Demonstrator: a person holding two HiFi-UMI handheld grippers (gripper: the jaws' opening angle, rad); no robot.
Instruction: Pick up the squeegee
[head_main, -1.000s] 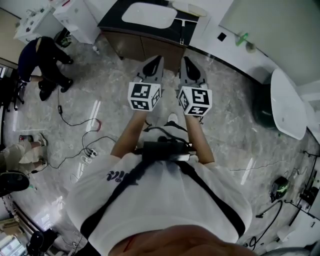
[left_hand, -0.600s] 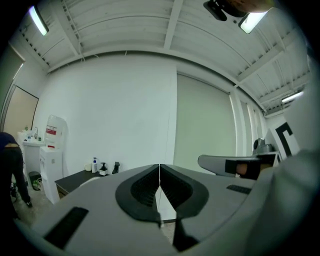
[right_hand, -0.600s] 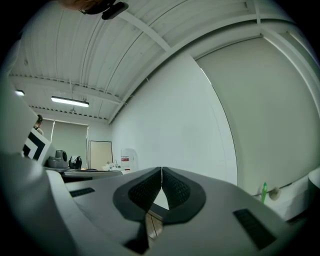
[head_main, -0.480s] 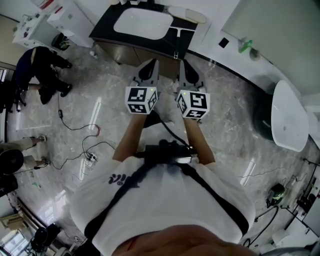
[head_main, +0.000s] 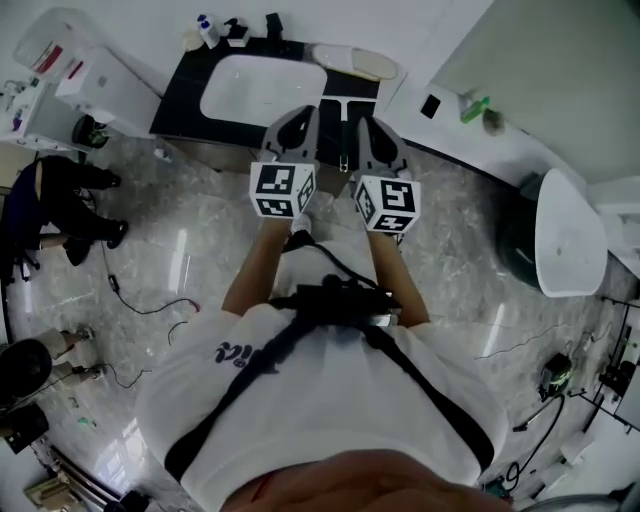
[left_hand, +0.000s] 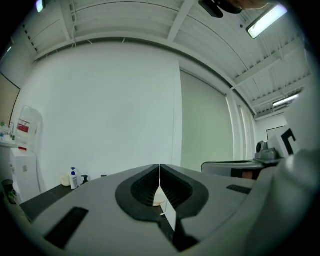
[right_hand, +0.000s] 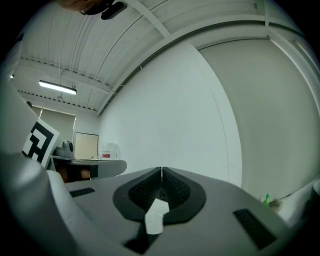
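Note:
A dark counter (head_main: 180, 95) with a white sink (head_main: 262, 85) lies straight ahead in the head view. On its right part rests a pale T-shaped tool, which looks like the squeegee (head_main: 345, 104); its lower end is hidden between my grippers. My left gripper (head_main: 300, 118) and right gripper (head_main: 368, 126) are held side by side, level, over the counter's front edge, either side of that tool. Both are shut with nothing in them: the jaws of the left gripper (left_hand: 159, 172) and of the right gripper (right_hand: 161, 172) meet in a thin line against the white wall.
Small bottles (head_main: 207, 28) stand at the counter's back left, one showing as a pump bottle (left_hand: 74, 177). A pale oblong dish (head_main: 356, 62) lies behind the tool. A green bottle (head_main: 475, 107) sits on the white ledge to the right. People (head_main: 55, 200) and cables are on the floor left.
The person has walked toward the counter. Both grippers, still shut and side by side, went from over the floor to over the counter's front edge.

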